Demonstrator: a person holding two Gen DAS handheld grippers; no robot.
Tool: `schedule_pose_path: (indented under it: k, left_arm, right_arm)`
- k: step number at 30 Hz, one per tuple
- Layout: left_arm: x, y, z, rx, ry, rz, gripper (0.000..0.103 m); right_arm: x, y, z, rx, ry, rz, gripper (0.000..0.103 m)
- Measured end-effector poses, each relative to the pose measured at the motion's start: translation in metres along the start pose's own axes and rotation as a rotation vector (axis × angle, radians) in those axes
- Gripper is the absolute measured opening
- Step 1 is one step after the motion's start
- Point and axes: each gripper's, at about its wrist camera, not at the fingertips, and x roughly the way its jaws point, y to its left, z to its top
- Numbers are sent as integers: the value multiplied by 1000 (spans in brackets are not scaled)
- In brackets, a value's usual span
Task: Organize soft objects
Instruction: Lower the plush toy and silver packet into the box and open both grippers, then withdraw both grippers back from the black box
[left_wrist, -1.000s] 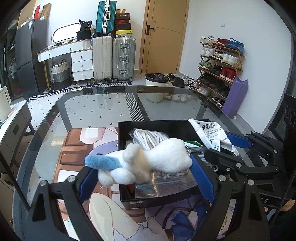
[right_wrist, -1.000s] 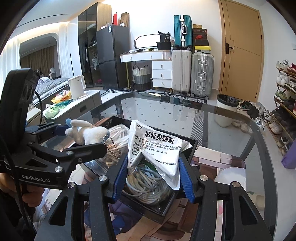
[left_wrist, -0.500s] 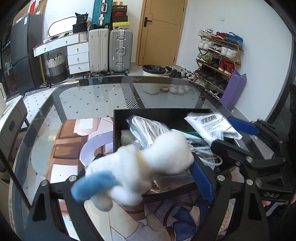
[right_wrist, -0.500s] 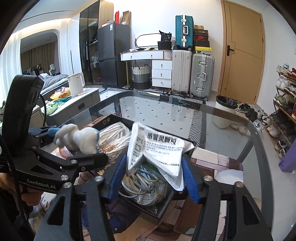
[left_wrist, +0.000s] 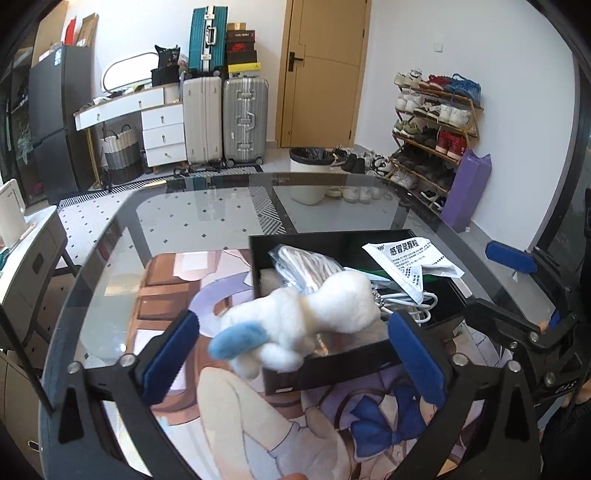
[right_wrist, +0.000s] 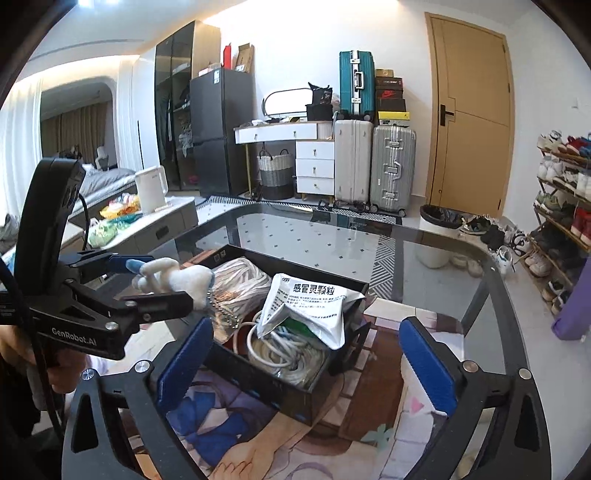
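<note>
White plush toy (left_wrist: 306, 317) loose between wide-apart left claw (left_wrist: 291, 354), right claw (right_wrist: 306, 354) just spread, empty

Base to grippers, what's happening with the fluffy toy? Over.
Left gripper just opened, plush toy loose between jaws over black box. Right gripper just opened, empty; medicine packet lies in box. Nothing blocking.
</note>
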Motion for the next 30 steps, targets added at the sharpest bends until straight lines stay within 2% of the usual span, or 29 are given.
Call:
schedule_pose_path:
  k: [10,18,30]
  left_arm:
    - [-25,10,-23,-20,-80,51,103]
    - [-26,8,-39,-1,-100,74,103]
    - [-21,11,-50,-47,-129,108,103]
  right_arm:
    - [-22,10,-18,38,-41,12,102]
    - [-31,18,-29,48,-73,-12,102]
    - [-31,21,-34,53,-93,-4,102]
